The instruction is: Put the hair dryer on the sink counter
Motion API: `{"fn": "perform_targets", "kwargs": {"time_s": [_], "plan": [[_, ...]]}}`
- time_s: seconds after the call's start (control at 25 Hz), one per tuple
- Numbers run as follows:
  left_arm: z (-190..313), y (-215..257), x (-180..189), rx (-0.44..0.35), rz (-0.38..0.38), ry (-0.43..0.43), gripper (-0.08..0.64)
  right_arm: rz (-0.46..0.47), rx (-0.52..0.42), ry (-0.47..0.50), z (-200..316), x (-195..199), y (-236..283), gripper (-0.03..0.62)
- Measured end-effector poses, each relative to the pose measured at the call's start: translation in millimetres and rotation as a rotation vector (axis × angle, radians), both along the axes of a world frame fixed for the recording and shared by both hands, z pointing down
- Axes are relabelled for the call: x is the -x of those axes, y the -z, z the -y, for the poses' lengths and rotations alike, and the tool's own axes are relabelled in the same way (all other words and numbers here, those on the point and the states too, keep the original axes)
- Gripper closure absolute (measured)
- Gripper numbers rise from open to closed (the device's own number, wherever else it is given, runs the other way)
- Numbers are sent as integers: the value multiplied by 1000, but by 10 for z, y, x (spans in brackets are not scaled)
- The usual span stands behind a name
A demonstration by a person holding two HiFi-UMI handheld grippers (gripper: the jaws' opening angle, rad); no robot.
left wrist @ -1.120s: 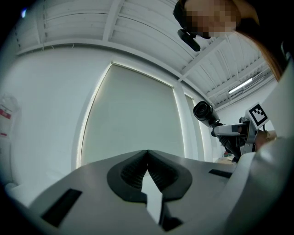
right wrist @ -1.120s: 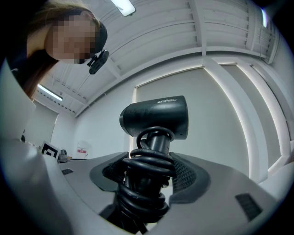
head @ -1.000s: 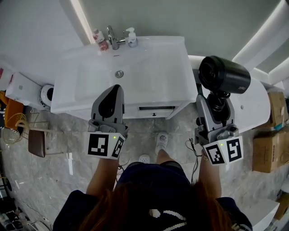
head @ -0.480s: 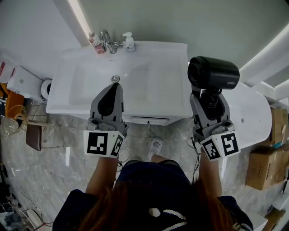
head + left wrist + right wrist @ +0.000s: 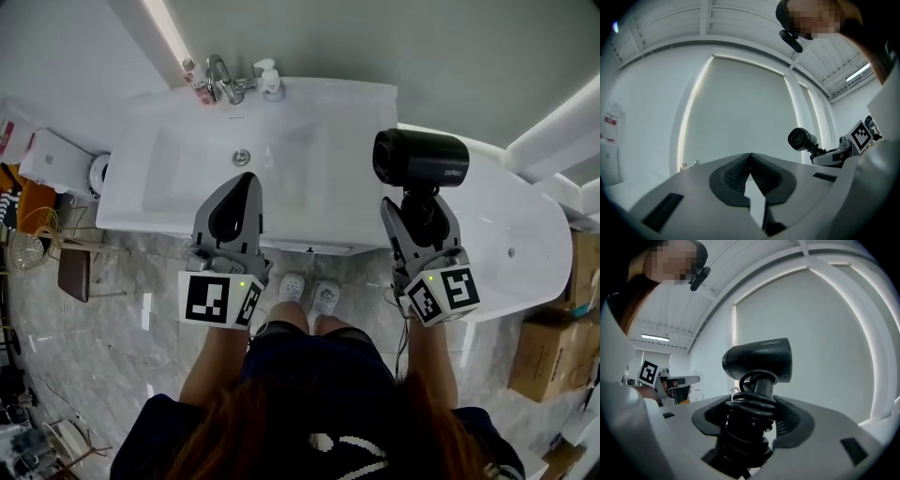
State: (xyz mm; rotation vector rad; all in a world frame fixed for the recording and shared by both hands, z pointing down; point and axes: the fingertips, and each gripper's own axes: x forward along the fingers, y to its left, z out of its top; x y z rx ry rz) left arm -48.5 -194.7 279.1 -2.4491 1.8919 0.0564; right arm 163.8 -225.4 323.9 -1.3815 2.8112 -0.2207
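A white sink counter [image 5: 352,178] is set against a grey wall, with a marble floor [image 5: 112,319] below it. The black hair dryer [image 5: 420,159] is held over the counter's right end, at its edge. Its barrel is laid crosswise, with the round opening turned toward the basin. Whether the counter is touched by it cannot be told. Its handle, around which the black cord [image 5: 751,405] is wound, is clamped between the jaws of the right gripper [image 5: 413,214]. The left gripper [image 5: 244,187] is held level over the counter's front edge, near the drain [image 5: 242,157]. Its jaws are pressed together, and nothing is gripped between them. A faucet [image 5: 225,79] and a pump bottle [image 5: 272,79] are seen at the counter's back edge. A white rounded fixture [image 5: 530,234] is seen just right of the counter, with cardboard boxes [image 5: 553,347] beyond it.
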Motion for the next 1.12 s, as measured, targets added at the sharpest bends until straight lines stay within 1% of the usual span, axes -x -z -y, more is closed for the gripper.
{"fn": "perform_targets", "kwargs": {"time_s": [0.2,0.48,0.68,0.84,1.12], "plan": [[120,-105,70,29,4,-21,541,-37,89,-22,106,110,-425,302],[275,-134,129,44,-3,-69,541,-84,217,-52,155,259,-994,302],[441,-191,179,47,-12,-101,541,-129,300,-81,190,328,-1364,301],[544,-257,216,34,-37,-128,541,-163,366,-95,182,369,-1627,302],[733,-486,383,81,-43,-139,541,-200,462,-103,228,509,-2029,301]]}}
